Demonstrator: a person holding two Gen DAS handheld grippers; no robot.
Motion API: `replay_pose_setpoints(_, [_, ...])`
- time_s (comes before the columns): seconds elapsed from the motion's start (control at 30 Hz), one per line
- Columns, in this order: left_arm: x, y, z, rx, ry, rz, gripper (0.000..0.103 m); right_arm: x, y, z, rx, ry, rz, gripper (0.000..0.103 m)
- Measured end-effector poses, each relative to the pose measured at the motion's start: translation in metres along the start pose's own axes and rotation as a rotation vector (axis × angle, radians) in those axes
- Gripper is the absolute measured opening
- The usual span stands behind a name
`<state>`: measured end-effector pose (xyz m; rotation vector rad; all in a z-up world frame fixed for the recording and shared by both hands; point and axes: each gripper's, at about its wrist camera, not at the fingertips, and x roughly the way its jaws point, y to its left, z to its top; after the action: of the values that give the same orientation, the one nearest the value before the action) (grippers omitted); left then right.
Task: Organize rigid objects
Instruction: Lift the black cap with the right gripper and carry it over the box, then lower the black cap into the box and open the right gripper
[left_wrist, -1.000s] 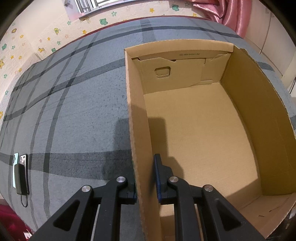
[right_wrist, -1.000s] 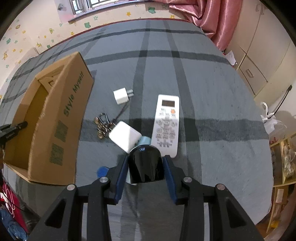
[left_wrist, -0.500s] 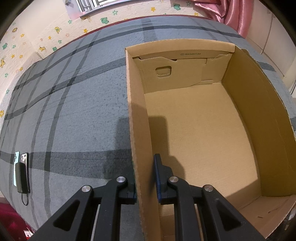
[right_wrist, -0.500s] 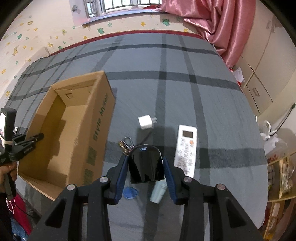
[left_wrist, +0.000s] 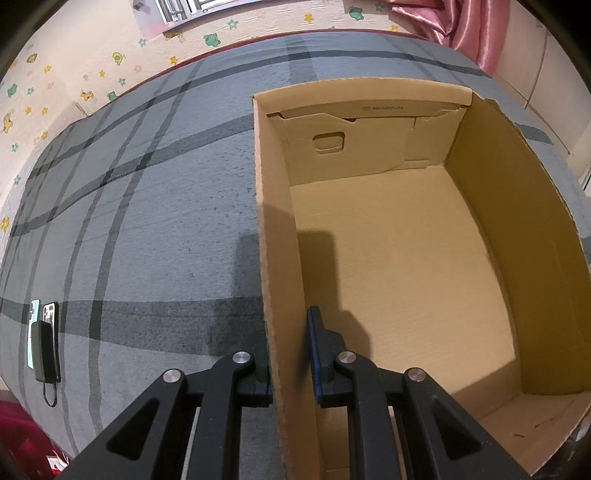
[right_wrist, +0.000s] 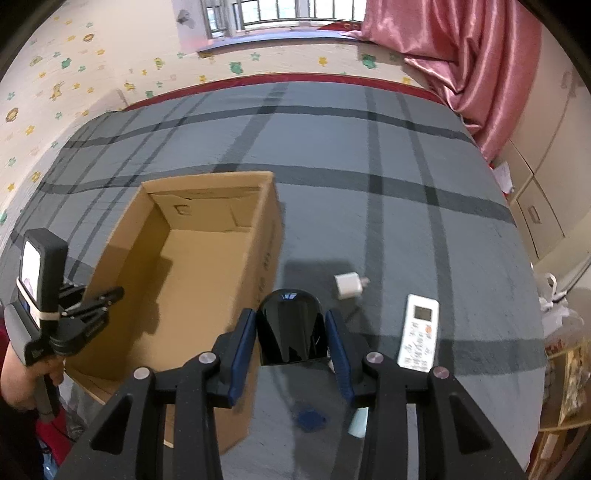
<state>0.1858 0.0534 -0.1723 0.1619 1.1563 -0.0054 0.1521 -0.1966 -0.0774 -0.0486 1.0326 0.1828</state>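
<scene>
My left gripper (left_wrist: 290, 350) is shut on the left wall of an open cardboard box (left_wrist: 399, 251), one finger inside and one outside. The box is bare inside. In the right wrist view the box (right_wrist: 207, 258) lies on the grey plaid carpet, with the left gripper (right_wrist: 110, 295) at its near left wall. My right gripper (right_wrist: 291, 332) is shut on a glossy black rounded object (right_wrist: 290, 326), held in the air beside the box's right wall. Below lie a white remote (right_wrist: 419, 332), a white charger plug (right_wrist: 347, 285), a blue disc (right_wrist: 310, 419) and a pale cylinder (right_wrist: 358, 424).
Two phones and a black power bank (left_wrist: 44, 339) lie on the carpet at the far left. A pink curtain (right_wrist: 443, 55) and cabinets (right_wrist: 535, 206) stand at the right. A starred wall and window are behind.
My right gripper has risen with the black object and moved left toward the box; the items on the carpet look smaller. My left gripper still clamps the box wall.
</scene>
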Motion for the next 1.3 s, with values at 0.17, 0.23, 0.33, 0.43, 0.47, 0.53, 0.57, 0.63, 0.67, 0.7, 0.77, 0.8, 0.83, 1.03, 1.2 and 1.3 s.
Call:
replay_pose_setpoints(0.17, [0.000, 0.000, 0.000, -0.006, -0.002, 0.002, 0.015, 0.008, 0.021, 0.011, -0.035, 0.001, 0.021, 0.042])
replay_pose_setpoints(0.23, [0.001, 0.000, 0.000, -0.008, -0.003, 0.002, 0.015, 0.011, 0.028, 0.013, -0.040, 0.004, 0.036, 0.042])
replay_pose_setpoints(0.33, [0.000, 0.001, 0.000, -0.008, -0.003, -0.001, 0.015, 0.018, 0.041, 0.017, -0.056, 0.010, 0.055, 0.042])
replay_pose_setpoints(0.43, [0.000, 0.002, -0.001, -0.012, -0.003, -0.003, 0.015, 0.027, 0.056, 0.021, -0.075, 0.018, 0.070, 0.042])
replay_pose_setpoints(0.47, [0.001, 0.002, -0.001, -0.014, -0.003, -0.004, 0.015, 0.031, 0.060, 0.022, -0.081, 0.020, 0.073, 0.042])
replay_pose_setpoints(0.53, [0.001, 0.003, -0.001, -0.016, -0.003, -0.004, 0.015, 0.038, 0.071, 0.024, -0.094, 0.027, 0.081, 0.042])
replay_pose_setpoints(0.57, [0.001, 0.003, -0.001, -0.017, -0.004, -0.005, 0.015, 0.042, 0.075, 0.025, -0.098, 0.033, 0.086, 0.042])
replay_pose_setpoints(0.63, [0.001, 0.004, -0.001, -0.018, -0.004, -0.006, 0.015, 0.053, 0.084, 0.027, -0.102, 0.052, 0.091, 0.042])
replay_pose_setpoints(0.67, [0.002, 0.004, -0.001, -0.020, -0.005, -0.008, 0.015, 0.057, 0.086, 0.027, -0.101, 0.059, 0.095, 0.042])
replay_pose_setpoints(0.7, [0.002, 0.004, -0.001, -0.020, -0.005, -0.009, 0.015, 0.063, 0.090, 0.028, -0.099, 0.071, 0.100, 0.042])
replay_pose_setpoints(0.77, [0.002, 0.004, -0.002, -0.019, -0.006, -0.008, 0.015, 0.073, 0.094, 0.028, -0.098, 0.087, 0.099, 0.042])
replay_pose_setpoints(0.8, [0.002, 0.004, -0.002, -0.019, -0.007, -0.007, 0.015, 0.081, 0.097, 0.028, -0.094, 0.100, 0.100, 0.042])
replay_pose_setpoints(0.83, [0.002, 0.004, -0.002, -0.018, -0.007, -0.006, 0.015, 0.086, 0.099, 0.028, -0.093, 0.110, 0.100, 0.042])
replay_pose_setpoints(1.03, [0.002, 0.005, -0.002, -0.021, -0.007, -0.010, 0.015, 0.115, 0.108, 0.027, -0.080, 0.166, 0.108, 0.042])
replay_pose_setpoints(1.2, [0.002, 0.005, -0.002, -0.021, -0.007, -0.009, 0.015, 0.140, 0.111, 0.024, -0.070, 0.229, 0.109, 0.042])
replay_pose_setpoints(1.3, [0.004, 0.005, -0.003, -0.023, -0.004, -0.015, 0.015, 0.155, 0.110, 0.021, -0.053, 0.276, 0.119, 0.042])
